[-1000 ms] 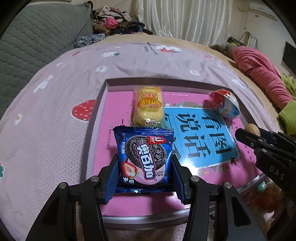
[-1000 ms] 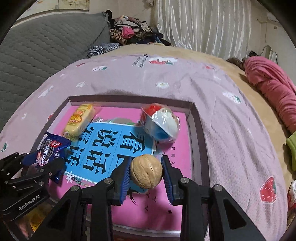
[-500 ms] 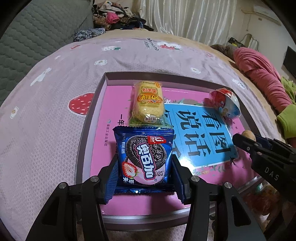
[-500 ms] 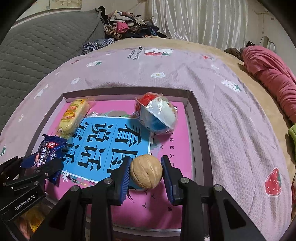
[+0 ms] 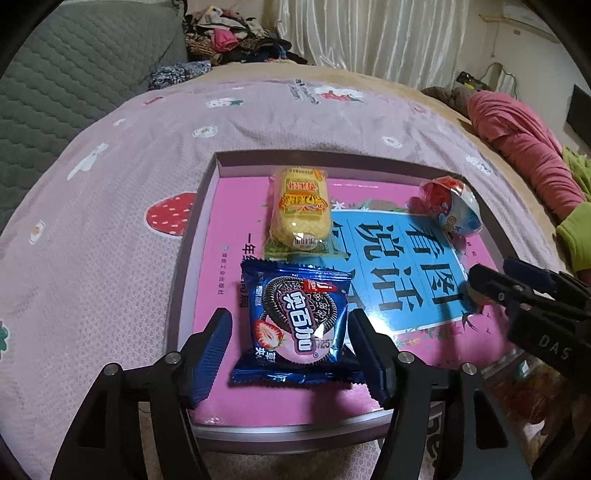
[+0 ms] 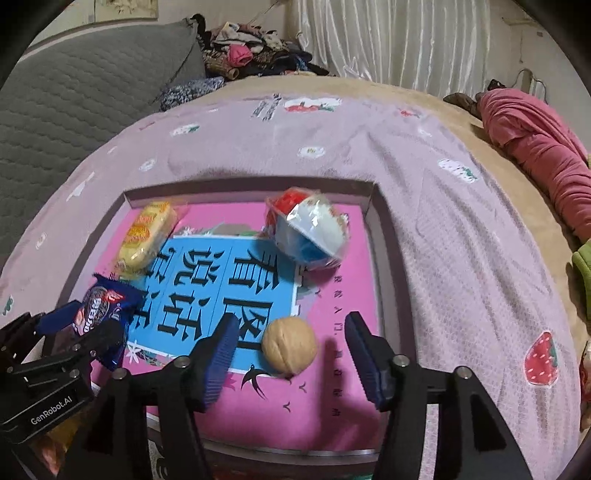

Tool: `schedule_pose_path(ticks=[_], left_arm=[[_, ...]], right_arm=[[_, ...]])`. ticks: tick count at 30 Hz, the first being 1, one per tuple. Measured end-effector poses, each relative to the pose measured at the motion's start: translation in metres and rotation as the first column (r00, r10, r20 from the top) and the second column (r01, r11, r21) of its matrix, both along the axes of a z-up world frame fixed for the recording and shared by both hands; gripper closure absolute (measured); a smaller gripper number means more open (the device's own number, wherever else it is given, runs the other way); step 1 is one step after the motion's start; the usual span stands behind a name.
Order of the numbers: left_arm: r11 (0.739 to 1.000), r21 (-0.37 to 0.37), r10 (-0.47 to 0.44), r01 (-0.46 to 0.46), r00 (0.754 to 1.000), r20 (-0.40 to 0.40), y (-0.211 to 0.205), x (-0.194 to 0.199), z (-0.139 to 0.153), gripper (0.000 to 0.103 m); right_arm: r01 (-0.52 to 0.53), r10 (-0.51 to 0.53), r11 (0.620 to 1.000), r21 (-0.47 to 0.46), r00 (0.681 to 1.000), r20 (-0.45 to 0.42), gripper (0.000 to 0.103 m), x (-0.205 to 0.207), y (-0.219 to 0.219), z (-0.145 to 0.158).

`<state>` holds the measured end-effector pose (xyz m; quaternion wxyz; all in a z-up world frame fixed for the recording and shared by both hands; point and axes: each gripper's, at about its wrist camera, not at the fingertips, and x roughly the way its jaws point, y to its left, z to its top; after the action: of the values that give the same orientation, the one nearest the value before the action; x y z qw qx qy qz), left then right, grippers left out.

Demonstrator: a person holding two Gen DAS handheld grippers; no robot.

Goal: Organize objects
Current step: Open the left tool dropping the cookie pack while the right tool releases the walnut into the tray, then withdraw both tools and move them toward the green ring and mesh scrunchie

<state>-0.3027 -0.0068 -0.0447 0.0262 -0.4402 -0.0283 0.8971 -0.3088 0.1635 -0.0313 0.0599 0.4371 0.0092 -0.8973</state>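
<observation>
You're working over a bed spread with a pale purple sheet [image 6: 461, 258] printed with strawberries and small flowers, with a tan blanket [image 6: 369, 92] beyond it. To your left stands a grey quilted headboard [image 5: 66, 81], and past it a heap of clothes [image 6: 251, 55] lies before shiny white curtains [image 5: 369, 33]. On your right a pink bundle of bedding [image 5: 524, 144] sits under dim indoor light.

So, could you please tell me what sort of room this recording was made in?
Most likely a bedroom: a bed with a strawberry-print sheet, a grey quilted headboard, a clothes pile, and white curtains.
</observation>
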Motion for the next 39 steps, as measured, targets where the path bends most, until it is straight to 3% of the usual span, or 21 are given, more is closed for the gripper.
schedule_pose_path(ticks=[4, 5, 6, 11, 13, 15, 19, 22, 26, 30, 39], left_arm=[[1.000, -0.002, 0.002, -0.002, 1.000, -0.028, -0.002, 0.004, 0.011, 0.034], [1.000, -0.003, 0.004, -0.004, 0.999, -0.039, -0.002, 0.006, 0.015, 0.025], [1.000, -0.003, 0.010, -0.010, 0.999, -0.052, -0.003, 0.008, 0.019, 0.023], [0.999, 0.043, 0.033, -0.028, 0.994, -0.104, -0.013, 0.020, 0.043, 0.023], [0.998, 0.053, 0.036, -0.029, 0.992, -0.125, -0.015, 0.027, 0.054, 0.023], [0.998, 0.062, 0.040, -0.030, 0.987, -0.154, -0.017, 0.036, 0.067, 0.023], [0.997, 0.067, 0.041, -0.027, 0.977, -0.208, -0.015, 0.056, 0.091, 0.023], [0.998, 0.058, 0.034, -0.022, 0.972, -0.231, -0.012, 0.078, 0.106, 0.023], [0.999, 0.047, 0.025, -0.014, 0.969, -0.247, -0.007, 0.108, 0.120, 0.022], [0.996, 0.085, 0.025, -0.005, 0.974, -0.226, -0.001, 0.135, 0.133, 0.022], [0.996, 0.084, 0.038, -0.016, 0.965, -0.261, -0.007, 0.202, 0.199, 0.022]], right_arm=[[0.009, -0.011, 0.999, -0.045, 0.999, -0.046, 0.040, 0.006, 0.006, 0.015], [0.006, -0.009, 0.999, -0.052, 0.998, -0.063, 0.037, 0.008, 0.006, 0.020], [0.006, -0.011, 0.998, -0.057, 0.997, -0.073, 0.035, 0.010, 0.006, 0.024], [-0.036, 0.018, 0.994, -0.107, 0.986, -0.165, 0.027, 0.030, 0.001, 0.057], [-0.072, 0.046, 0.990, -0.120, 0.977, -0.209, 0.017, 0.042, -0.004, 0.073], [-0.114, 0.075, 0.983, -0.147, 0.966, -0.248, 0.014, 0.056, -0.008, 0.090], [-0.149, 0.103, 0.981, -0.124, 0.944, -0.314, 0.013, 0.087, -0.014, 0.125], [-0.121, 0.073, 0.986, -0.112, 0.929, -0.362, 0.006, 0.109, -0.014, 0.150], [-0.096, 0.050, 0.988, -0.122, 0.939, -0.340, 0.006, 0.131, -0.005, 0.165], [-0.074, 0.030, 0.987, -0.142, 0.956, -0.291, 0.006, 0.150, 0.008, 0.175], [-0.030, -0.030, 0.978, -0.208, 0.960, -0.279, 0.006, 0.200, 0.030, 0.222]])
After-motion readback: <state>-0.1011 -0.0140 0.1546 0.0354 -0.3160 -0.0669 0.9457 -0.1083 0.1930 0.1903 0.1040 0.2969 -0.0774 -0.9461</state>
